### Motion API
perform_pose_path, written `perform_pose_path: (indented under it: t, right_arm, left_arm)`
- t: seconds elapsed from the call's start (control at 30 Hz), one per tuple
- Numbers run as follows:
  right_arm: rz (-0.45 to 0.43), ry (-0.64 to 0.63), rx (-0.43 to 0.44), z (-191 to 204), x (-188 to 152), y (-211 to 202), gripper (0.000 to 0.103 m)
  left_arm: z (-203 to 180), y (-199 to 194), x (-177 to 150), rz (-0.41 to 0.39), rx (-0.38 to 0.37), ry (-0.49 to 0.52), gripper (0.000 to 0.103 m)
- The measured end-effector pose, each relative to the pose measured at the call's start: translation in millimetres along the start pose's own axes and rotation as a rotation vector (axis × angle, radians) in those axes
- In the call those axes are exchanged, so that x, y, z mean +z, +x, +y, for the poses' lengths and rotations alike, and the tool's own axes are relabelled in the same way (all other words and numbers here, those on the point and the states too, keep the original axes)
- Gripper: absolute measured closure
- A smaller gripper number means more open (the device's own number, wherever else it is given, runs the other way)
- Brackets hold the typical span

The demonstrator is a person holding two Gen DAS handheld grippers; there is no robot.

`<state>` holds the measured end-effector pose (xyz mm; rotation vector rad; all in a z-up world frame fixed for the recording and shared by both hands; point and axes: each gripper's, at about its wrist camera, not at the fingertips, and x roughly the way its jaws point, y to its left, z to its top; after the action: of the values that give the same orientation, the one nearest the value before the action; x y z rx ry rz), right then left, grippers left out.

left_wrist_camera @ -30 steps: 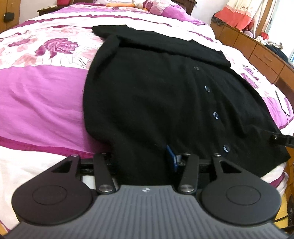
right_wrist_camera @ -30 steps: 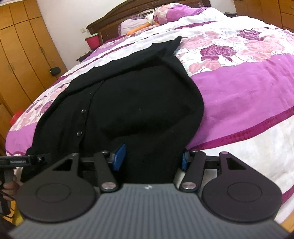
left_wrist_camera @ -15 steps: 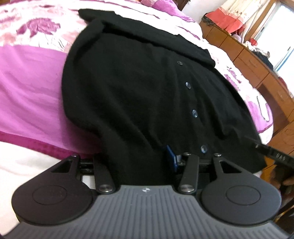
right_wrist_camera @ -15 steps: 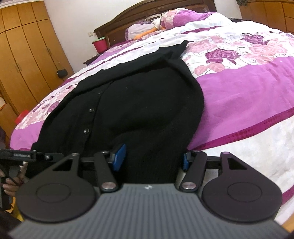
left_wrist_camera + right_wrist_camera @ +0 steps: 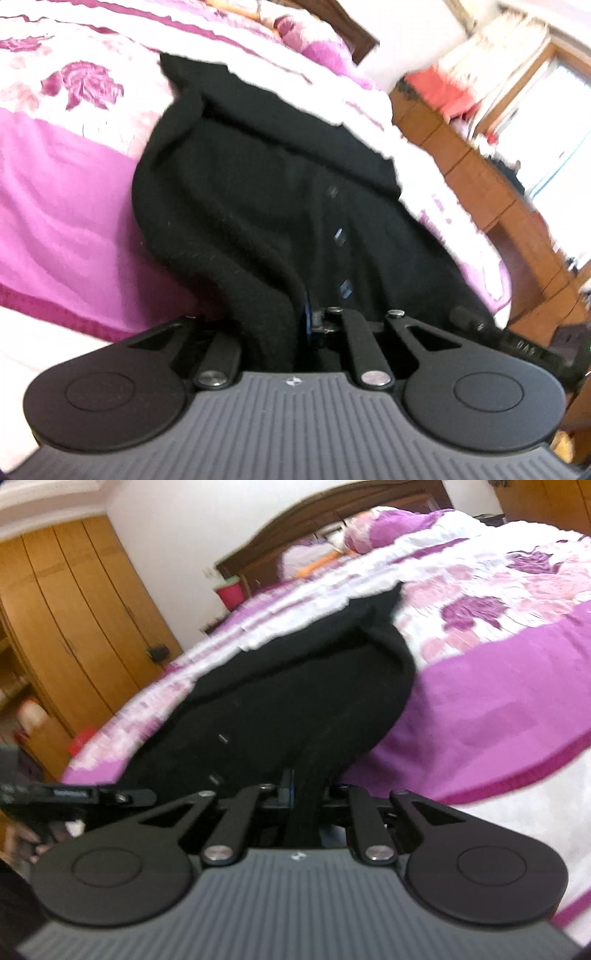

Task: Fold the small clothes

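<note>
A black knit cardigan (image 5: pixel 258 206) with a row of dark buttons lies on the pink and white floral bedspread (image 5: pixel 55 192). My left gripper (image 5: pixel 269 332) is shut on the cardigan's near hem, which bunches between the jaws and lifts off the bed. In the right wrist view the cardigan (image 5: pixel 295 686) shows again, and my right gripper (image 5: pixel 306 801) is shut on another part of the near hem. The left gripper's body (image 5: pixel 74 795) shows at that view's left edge. Both current views are blurred.
Wooden wardrobes (image 5: pixel 74 620) stand left of the bed, a dark headboard (image 5: pixel 332 528) and pillows at its far end. A wooden dresser (image 5: pixel 480 177) with clothes on top runs along the other side, by a bright window.
Both grippers have closed from wide apart onto the cardigan's hem and lifted it, so the cloth bunches and rises. Both views have tilted and blurred with the motion.
</note>
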<state>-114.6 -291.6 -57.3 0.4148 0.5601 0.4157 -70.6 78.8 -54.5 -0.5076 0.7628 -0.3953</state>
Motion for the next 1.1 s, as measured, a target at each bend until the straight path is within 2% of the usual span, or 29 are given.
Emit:
perform_pose_path:
  t: [0.17,0.27,0.5,0.67,0.93,1.1]
  right_arm:
    - [-0.080,0.071,0.106,-1.2,19.2,-2.9,0.091]
    - [-0.127,0.118,0.135,-5.4,31.3,-0.6,0.091]
    - [-0.228,0.156,0.131,-6.9,57.2,6.6,0.091]
    - [-0.319,0.171,0.136,-7.2,83.1,16.3,0.091]
    - [-0.409,0.172,0.109,-9.8,125.6,45.9,0.091]
    - [-0.428,0.122,0.076,-6.6,147.1,67.6,0.091]
  left_arm:
    - [-9.0,-10.5,17.5,-0.086,-0.029,0.001,0.093]
    - [-8.6,-16.8,30.5,-0.129,-0.042,-0.011,0.094]
    - [-15.3,-21.2,72.7,-0.245,-0.060,-0.035,0.094]
    - [-18.5,-14.3,104.0,-0.299,-0.034,-0.033,0.094]
    - [-8.9,12.1,158.6,-0.353,0.013,-0.099,0.096]
    - [-12.2,30.7,185.4,-0.371,0.050,-0.054,0.096]
